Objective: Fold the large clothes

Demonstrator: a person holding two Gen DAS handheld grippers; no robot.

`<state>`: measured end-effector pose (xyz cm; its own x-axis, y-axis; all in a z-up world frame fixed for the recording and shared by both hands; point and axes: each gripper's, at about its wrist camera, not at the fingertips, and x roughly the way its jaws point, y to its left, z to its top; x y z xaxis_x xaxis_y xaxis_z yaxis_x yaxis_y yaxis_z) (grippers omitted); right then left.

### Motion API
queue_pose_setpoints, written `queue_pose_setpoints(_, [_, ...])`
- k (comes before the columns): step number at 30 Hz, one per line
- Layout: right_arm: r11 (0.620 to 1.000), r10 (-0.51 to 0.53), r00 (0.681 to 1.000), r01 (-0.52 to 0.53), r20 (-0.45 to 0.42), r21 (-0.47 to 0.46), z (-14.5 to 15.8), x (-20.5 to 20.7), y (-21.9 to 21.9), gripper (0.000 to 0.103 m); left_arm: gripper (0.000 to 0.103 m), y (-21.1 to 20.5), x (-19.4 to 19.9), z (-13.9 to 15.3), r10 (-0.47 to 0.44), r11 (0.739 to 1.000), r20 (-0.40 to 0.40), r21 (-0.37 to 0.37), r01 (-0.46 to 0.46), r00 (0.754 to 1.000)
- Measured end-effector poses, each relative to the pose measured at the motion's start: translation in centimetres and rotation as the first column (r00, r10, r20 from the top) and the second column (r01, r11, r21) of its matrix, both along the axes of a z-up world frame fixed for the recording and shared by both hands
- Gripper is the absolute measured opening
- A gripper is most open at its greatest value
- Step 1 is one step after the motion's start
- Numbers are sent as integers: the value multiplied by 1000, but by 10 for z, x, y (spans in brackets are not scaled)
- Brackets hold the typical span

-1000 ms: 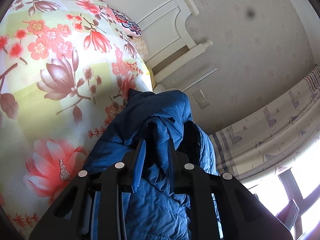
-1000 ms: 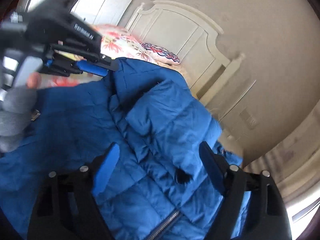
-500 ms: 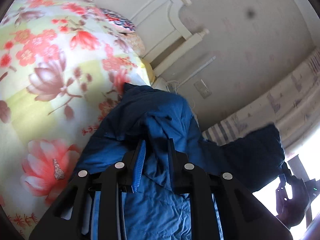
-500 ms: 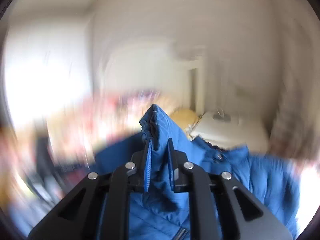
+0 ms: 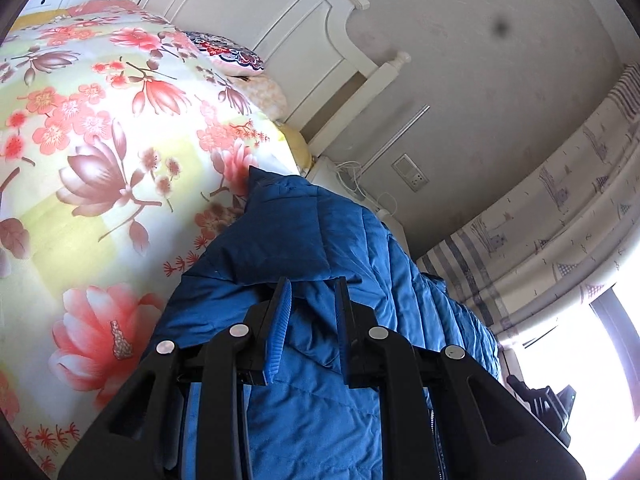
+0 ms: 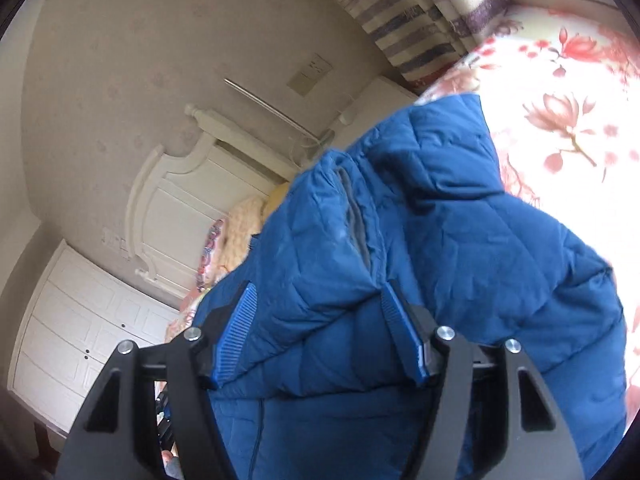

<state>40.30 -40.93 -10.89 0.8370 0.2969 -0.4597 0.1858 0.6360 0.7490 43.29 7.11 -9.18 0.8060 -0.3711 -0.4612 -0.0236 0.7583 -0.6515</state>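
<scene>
Left wrist view: left gripper [image 5: 310,292] pinched narrow on blue quilted jacket [image 5: 312,248] fold | right gripper [image 6: 320,304] spread wide, jacket [image 6: 420,240] bunched between fingers | jacket puffy, crumpled, heaped on floral bedspread [image 5: 100,140] by white headboard [image 5: 280,20]

The left gripper [image 5: 310,300] had a matte black frame with angular cut-outs, four round silver screws across its front, and ribbed blue pads [image 5: 277,332] lining its jaws. The right gripper [image 6: 320,320] was built the same: black struts, four silver screws, and grooved blue pads [image 6: 236,336] with dark backing.
</scene>
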Motion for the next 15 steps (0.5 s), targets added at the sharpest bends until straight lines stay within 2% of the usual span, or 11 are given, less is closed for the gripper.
queue_pose_setpoints(4, [1000, 8, 1000, -8, -25, -10, -4, 14, 5, 65, 12, -6, 2, 1, -14, 1000, -3, 24, 14, 1000])
queue_pose_setpoints(7, [998, 23, 997, -28, -79, -59, -5, 31, 16, 64, 12, -7, 1, 2, -13, 1000, -2, 28, 13, 1000])
queue_pose_setpoints(8, [996, 24, 995, -32, -94, -79, -5, 35, 18, 55, 12, -6, 1, 2, -12, 1000, -1, 27, 12, 1000])
queue_pose_setpoints(9, [993, 24, 995, -35, -102, -109, -4, 37, 21, 35, 12, -5, 0, 2, -6, 1000, 1, 26, 6, 1000])
queue_pose_setpoints(10, [992, 31, 995, -42, -94, -121, -2, 35, 25, 29, 12, -4, -2, 3, 7, 1000, 7, 27, -8, 1000])
queue_pose_setpoints(12, [988, 36, 999, -38, -12, -150, 13, 25, 31, 21, 12, 0, -5, 5, 32, 999, 22, 26, -33, 999])
queue_pose_setpoints(15, [973, 86, 987, -55, 134, -223, 51, -7, 53, 19, 12, 5, -6, 4, 45, 999, 23, 6, -45, 999])
